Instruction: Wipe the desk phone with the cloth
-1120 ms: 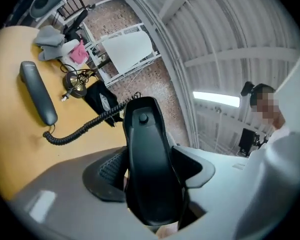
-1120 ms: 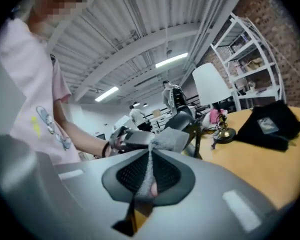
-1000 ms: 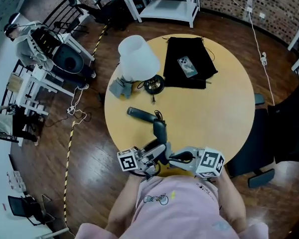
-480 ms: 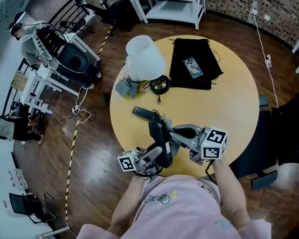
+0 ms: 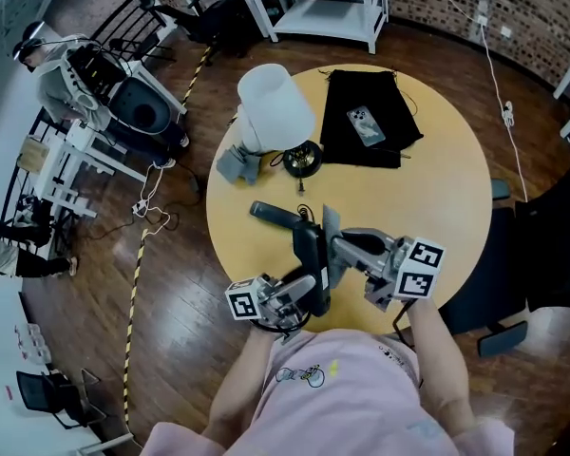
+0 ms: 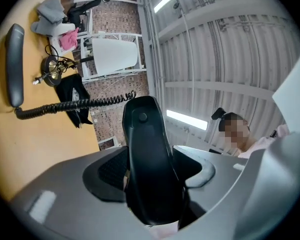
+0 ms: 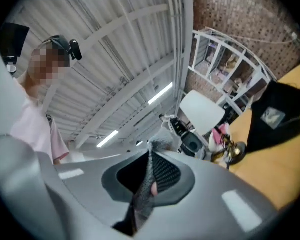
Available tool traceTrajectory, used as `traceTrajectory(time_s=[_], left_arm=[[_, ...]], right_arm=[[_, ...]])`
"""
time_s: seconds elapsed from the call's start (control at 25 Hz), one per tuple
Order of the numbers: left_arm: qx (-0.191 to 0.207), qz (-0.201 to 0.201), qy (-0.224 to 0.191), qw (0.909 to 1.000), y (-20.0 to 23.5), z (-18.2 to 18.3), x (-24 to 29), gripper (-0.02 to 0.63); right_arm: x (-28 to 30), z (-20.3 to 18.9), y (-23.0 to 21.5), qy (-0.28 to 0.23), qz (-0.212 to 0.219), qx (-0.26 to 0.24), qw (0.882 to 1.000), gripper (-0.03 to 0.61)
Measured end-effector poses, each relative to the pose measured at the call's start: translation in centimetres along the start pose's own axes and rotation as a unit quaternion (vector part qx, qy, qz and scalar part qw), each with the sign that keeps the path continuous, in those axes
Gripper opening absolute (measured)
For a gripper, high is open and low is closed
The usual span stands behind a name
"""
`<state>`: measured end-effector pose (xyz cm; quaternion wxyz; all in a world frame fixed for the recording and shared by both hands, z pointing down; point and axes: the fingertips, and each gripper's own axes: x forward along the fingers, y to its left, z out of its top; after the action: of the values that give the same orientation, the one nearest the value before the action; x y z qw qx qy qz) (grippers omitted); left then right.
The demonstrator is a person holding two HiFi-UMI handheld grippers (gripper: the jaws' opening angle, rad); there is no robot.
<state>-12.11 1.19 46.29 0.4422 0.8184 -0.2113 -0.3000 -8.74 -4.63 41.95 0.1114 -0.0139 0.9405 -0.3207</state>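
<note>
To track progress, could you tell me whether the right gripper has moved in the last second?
Yes. The right gripper moved inward from the near edge of the table, toward the handset.

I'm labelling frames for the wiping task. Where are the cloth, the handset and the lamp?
cloth (image 7: 144, 193): right gripper view, on its pinched grey fold.
handset (image 6: 14, 66): left gripper view, on the middle of its grip.
lamp (image 5: 275, 107): head view, on the middle of the shade.
</note>
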Motion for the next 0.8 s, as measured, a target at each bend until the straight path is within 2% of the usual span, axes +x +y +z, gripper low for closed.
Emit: traceTrajectory(time_s=[0.08, 0.16, 0.24, 0.36, 0.44, 0.56, 0.64, 0.72, 0.8], left_arm=[[0.005, 0.025, 0.027, 0.9993, 1.0, -0.9, 0.2, 0.291], [0.004, 0.044, 0.035, 0.9984, 1.9, -1.2, 0.4, 0.291], [-0.006, 0.054, 0.033, 0.998, 2.7, -1.2, 0.4, 0.291], [0.003, 0.058, 0.073, 0.9957, 3.0, -2.2, 0.7, 0.293], [0.005, 0.057, 0.104, 0.9929, 3.2, -3.4, 1.3, 0.293], [-0.006, 0.058, 0.126, 0.9903, 4.2, -5.0, 1.7, 0.293], [-0.019, 0.066, 0.124, 0.9899, 5.0, -5.4, 1.9, 0.293], [-0.036, 0.079, 0.095, 0.9916, 6.0, -4.6, 1.8, 0.293], [-0.05, 0.101, 0.069, 0.9912, 7.5, -3.9, 1.7, 0.293]], right_arm=[[0.9, 1.7, -0.1, 0.006, -0.011, -0.026, 1.0, 0.018], [1.4, -0.5, 0.6, 0.064, 0.003, -0.044, 0.997, 0.018], [0.7, -4.0, 2.0, 0.104, 0.037, -0.023, 0.994, 0.018], [-1.5, -6.1, 2.9, 0.069, 0.062, 0.056, 0.994, 0.017], [-2.9, -6.5, 2.7, 0.048, 0.064, 0.085, 0.993, 0.017], [-4.9, -7.4, 2.0, 0.031, 0.066, 0.119, 0.99, 0.018], [-6.6, -8.0, 1.5, 0.011, 0.069, 0.149, 0.986, 0.018], [-7.6, -8.9, 1.4, 0.004, 0.068, 0.168, 0.983, 0.018], [-7.4, -10.7, 2.2, 0.034, 0.073, 0.161, 0.984, 0.018]])
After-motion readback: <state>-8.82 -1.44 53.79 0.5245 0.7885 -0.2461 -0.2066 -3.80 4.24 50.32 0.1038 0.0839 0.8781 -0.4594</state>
